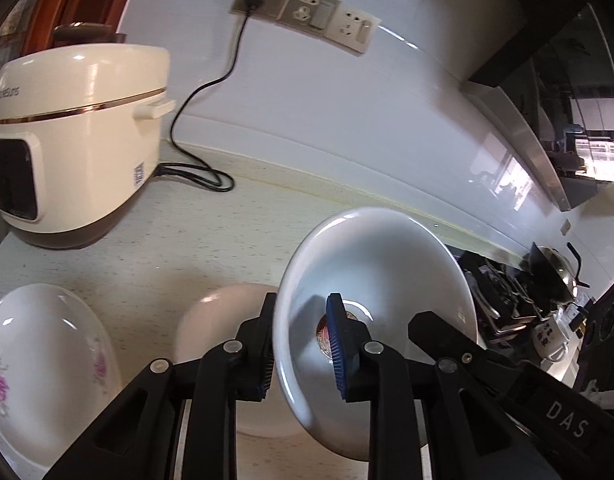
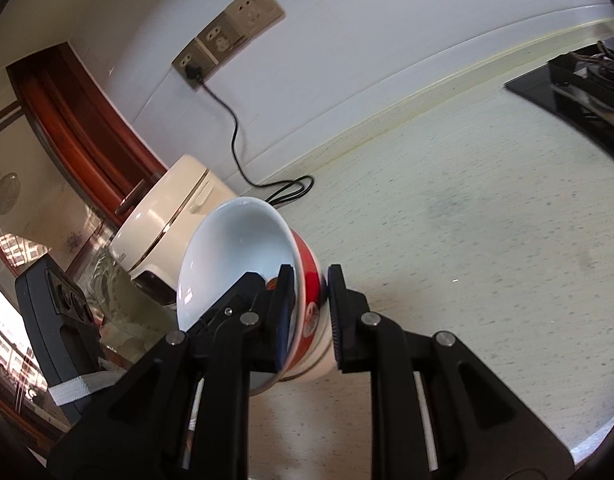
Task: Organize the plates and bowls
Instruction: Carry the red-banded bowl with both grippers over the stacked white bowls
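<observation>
In the left wrist view my left gripper is shut on the rim of a white bowl, held tilted above the counter with its inside facing me. A second black gripper finger reaches in from the right beside it. A plain white plate lies under the bowl. A white plate with pink flowers lies at the lower left. In the right wrist view my right gripper is shut on the rim of a bowl, white inside with a red band outside, held tilted.
A cream rice cooker stands at the left on the speckled counter, its black cord running to wall sockets. A black gas stove with a pot sits at the right. A glass cabinet shows at the left in the right wrist view.
</observation>
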`<state>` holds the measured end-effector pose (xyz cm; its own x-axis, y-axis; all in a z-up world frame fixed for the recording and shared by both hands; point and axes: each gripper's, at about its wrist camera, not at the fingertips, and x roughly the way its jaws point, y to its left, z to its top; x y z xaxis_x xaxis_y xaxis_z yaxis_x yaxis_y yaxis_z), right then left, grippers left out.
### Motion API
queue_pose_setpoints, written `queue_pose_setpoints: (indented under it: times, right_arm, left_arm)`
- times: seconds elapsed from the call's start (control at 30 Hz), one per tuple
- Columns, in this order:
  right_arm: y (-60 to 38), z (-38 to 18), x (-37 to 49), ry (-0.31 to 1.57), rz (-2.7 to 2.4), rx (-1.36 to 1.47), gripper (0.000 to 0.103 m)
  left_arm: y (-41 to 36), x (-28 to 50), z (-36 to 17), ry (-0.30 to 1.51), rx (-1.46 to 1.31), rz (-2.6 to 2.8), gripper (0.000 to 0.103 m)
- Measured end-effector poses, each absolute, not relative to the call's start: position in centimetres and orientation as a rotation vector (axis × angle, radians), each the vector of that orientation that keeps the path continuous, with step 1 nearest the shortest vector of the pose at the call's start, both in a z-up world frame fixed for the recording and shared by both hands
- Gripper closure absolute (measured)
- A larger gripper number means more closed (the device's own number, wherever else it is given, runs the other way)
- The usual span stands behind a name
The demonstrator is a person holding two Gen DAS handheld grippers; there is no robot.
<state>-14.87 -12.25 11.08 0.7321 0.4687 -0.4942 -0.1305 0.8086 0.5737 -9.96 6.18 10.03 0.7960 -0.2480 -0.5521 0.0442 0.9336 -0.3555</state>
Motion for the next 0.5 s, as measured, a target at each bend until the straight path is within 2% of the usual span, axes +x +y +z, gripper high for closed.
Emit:
queue_pose_setpoints:
  times: [0.5]
  right_arm:
    - [-8.2, 10.2, -12.9, 0.74, 0.39, 0.478, 0.081]
  left_arm:
    - [9.3, -9.1, 8.9, 0.673, -0.304, -0.096, 0.078]
